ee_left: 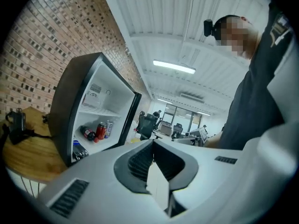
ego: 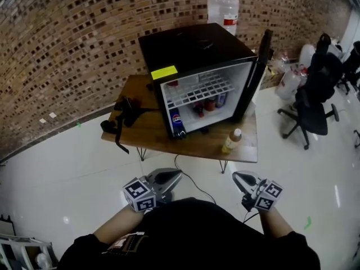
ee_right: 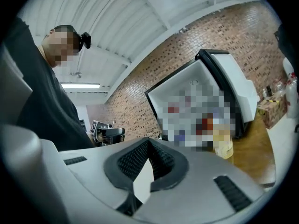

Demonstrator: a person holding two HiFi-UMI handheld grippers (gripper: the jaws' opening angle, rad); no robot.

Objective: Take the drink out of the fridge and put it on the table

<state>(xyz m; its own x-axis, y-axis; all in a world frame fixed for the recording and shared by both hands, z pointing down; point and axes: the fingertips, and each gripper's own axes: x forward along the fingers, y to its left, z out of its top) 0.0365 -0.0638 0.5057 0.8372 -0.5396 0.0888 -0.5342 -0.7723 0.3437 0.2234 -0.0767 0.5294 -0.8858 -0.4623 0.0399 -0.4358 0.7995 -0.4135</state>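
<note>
Standing upright on the counter, a little right of the head view's centre, the drink was a bottle of pale yellow liquid with a white cap, just in front of the open fridge and touching nothing else. In the right gripper view it showed at centre right, before the fridge's blurred inside.

The black fridge sat on the wooden counter in the upper middle, its door swung out to the right. A white wire shelf crossed the inside; below it lay some cans, and a cola bottle stood at the lower left corner. A yellow note was stuck on the fridge's top front edge. A black device with a strap lay on the counter left of the fridge. A water jug rose behind the fridge against the brick wall, and an office chair stood on the white floor at the right.

At the bottom of the head view, well short of the counter, the left gripper and the right gripper pointed toward the fridge. Each gripper's own view showed its jaws pressed together with nothing between them: the left gripper and the right gripper were both closed and empty.
</note>
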